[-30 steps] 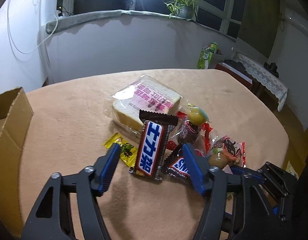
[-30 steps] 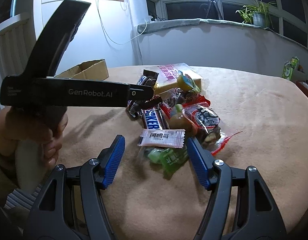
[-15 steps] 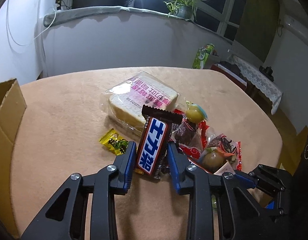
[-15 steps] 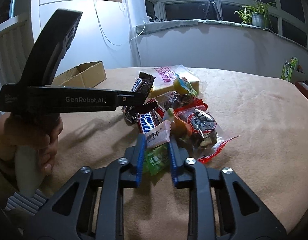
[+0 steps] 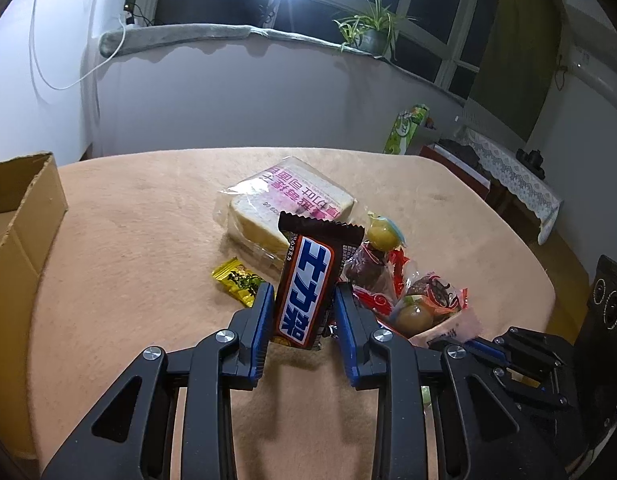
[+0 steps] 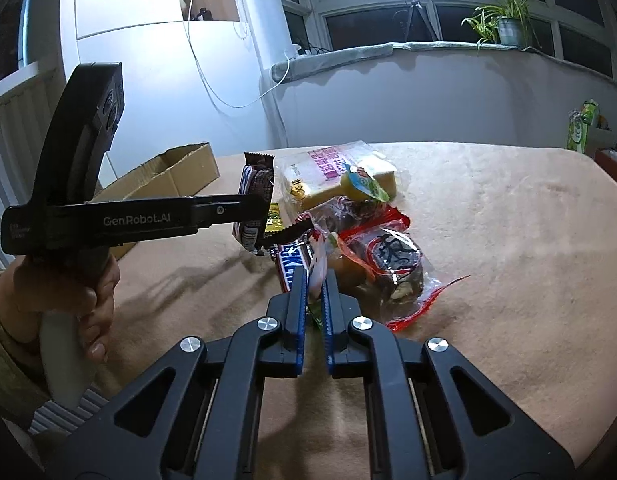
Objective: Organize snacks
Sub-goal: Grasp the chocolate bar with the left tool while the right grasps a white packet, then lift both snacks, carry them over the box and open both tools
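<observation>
My left hand-held gripper (image 5: 304, 300) had clamped down on a chocolate bar (image 5: 308, 280), the brown one with the blue and white label, pads squeezing its lower half from both sides. The bar stood tilted up between them, its top end in front of a bagged slice of bread (image 5: 284, 200) lying flat on the worktop (image 5: 140, 216). A little yellow candy (image 5: 238, 280) sat just left of that gripper.

My right hand-held gripper (image 6: 314, 280) was pinched nearly all the way closed on a thin white sachet (image 6: 318, 268), which stuck up edge-on between the blue pads. Something green poked out just under it, couldn't tell what. Right behind it was the snack pile: a second chocolate bar (image 6: 288, 264) lying flat, a red-trimmed clear packet (image 6: 392, 256) of dark stuff, and a yellow jelly cup (image 6: 362, 188) leaning on the bread.

The cardboard box (image 6: 168, 172) sat open off to the left, well apart from the pile. In the right view my left hand (image 6: 88, 292) was wrapped round the gripper handle.
</observation>
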### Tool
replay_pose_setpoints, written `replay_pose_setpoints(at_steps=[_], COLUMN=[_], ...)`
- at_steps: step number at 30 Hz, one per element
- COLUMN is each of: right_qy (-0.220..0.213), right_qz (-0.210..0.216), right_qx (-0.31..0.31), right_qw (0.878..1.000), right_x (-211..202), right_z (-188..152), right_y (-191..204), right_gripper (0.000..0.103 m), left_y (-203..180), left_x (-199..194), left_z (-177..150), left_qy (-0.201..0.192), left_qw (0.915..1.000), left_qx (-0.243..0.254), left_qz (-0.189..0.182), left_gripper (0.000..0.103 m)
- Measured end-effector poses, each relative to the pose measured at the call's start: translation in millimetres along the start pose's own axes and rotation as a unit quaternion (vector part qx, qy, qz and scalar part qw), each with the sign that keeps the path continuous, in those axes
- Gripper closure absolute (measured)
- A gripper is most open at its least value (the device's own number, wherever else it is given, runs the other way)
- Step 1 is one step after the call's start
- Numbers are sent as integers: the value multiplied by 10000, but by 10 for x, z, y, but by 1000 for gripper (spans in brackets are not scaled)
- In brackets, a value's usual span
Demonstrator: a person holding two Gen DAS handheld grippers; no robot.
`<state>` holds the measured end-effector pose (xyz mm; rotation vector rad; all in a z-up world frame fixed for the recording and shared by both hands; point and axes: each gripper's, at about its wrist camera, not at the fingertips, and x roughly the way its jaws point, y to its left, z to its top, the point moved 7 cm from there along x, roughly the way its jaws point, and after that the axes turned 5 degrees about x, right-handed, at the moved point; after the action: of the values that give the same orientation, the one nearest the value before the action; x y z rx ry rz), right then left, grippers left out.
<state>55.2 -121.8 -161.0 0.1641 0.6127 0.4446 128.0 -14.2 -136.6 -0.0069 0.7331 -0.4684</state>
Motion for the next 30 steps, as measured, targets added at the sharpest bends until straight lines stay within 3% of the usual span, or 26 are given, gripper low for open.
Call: replay_pose_setpoints(at_steps=[14, 18, 20, 23, 30], right_qy=[-171, 54, 139, 222, 486], right_qz=[30, 62, -114, -318, -392], right_qx=[-41, -49, -42, -237, -616], right_qw=[9998, 10000, 9998, 9990, 9961], right_x=[-97, -53, -65, -118, -175], right_z=[109, 75, 31, -29, -180], right_y=[43, 23, -44, -101, -116], right_gripper=[97, 97, 96, 87, 83], left_y=[60, 89, 101, 109, 125], left_x=[-258, -333, -349, -396, -487], left_z=[67, 89, 84, 63, 30], left_qy=[-307, -396, -395, -421, -466], left_qw=[9994, 9990, 9990, 9989, 9986], left_qx=[-108, -150, -147, -160, -217], left_qz=[97, 142, 152, 155, 153], left_gripper=[74, 74, 74, 74, 74])
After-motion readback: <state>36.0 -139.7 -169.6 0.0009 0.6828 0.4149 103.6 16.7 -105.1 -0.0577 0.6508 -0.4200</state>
